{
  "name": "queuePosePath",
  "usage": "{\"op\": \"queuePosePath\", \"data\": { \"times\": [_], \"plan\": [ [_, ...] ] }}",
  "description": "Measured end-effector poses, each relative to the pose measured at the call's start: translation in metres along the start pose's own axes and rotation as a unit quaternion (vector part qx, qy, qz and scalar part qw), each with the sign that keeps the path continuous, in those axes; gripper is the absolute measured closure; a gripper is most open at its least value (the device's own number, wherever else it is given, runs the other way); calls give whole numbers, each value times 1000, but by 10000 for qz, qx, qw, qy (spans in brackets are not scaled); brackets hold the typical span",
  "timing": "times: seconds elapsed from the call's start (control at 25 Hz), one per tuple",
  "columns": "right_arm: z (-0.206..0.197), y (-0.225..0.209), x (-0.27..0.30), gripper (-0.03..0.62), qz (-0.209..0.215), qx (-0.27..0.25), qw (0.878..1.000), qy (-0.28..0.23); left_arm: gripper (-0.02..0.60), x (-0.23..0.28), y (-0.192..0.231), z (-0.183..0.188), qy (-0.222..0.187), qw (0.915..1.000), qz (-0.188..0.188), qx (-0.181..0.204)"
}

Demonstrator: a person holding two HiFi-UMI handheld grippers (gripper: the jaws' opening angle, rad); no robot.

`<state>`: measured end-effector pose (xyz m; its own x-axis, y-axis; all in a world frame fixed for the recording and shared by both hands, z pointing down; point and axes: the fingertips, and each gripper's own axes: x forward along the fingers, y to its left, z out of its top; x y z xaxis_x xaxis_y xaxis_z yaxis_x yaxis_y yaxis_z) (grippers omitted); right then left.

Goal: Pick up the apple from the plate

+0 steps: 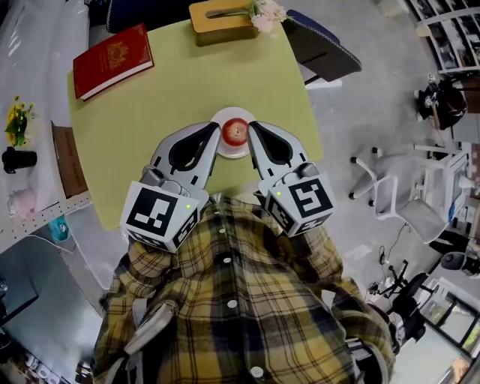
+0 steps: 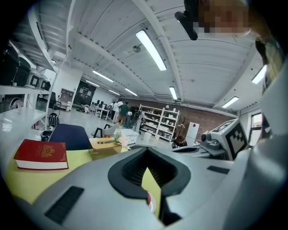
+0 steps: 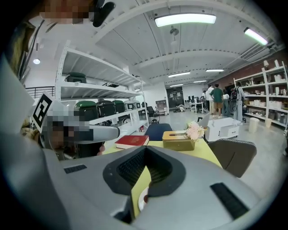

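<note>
A red apple (image 1: 235,132) sits on a small white plate (image 1: 233,152) near the front edge of the yellow-green table (image 1: 150,120). My left gripper (image 1: 213,127) is shut and empty, its tip at the plate's left rim. My right gripper (image 1: 252,126) is shut and empty too, its tip at the plate's right rim. In the left gripper view the closed jaws of my left gripper (image 2: 146,152) hide most of the scene; a sliver of apple (image 2: 149,198) and plate (image 2: 153,204) shows through the gap below them. Under the closed tip of my right gripper (image 3: 145,150) the plate (image 3: 141,198) peeks out.
A red book (image 1: 112,60) lies at the table's far left corner. A tan tissue box (image 1: 223,19) with pale flowers stands at the far edge. A dark chair (image 1: 322,49) is at the far right, and a white swivel chair (image 1: 401,199) stands on the floor at the right.
</note>
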<state>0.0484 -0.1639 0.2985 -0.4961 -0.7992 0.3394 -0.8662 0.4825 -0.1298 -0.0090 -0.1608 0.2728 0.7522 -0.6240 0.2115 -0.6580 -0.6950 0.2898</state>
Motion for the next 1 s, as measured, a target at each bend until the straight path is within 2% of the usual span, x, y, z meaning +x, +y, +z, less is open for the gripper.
{"op": "queuePosePath", "data": {
  "times": [0.28, 0.52, 0.76, 1.0],
  "plan": [
    [-2, -17, 6, 597, 115, -37, 9998, 139, 575, 19, 2, -1, 61, 9999, 99, -124],
    [-7, -26, 17, 597, 317, -162, 9991, 247, 575, 29, 8, -7, 47, 9992, 344, -219],
    [-29, -28, 25, 595, 519, -190, 9979, 331, 575, 26, 21, -20, 70, 9974, 637, -344],
    [-50, -25, 35, 595, 669, -100, 9965, 496, 575, 27, 36, -35, 137, 9960, 764, -437]
  ]
}}
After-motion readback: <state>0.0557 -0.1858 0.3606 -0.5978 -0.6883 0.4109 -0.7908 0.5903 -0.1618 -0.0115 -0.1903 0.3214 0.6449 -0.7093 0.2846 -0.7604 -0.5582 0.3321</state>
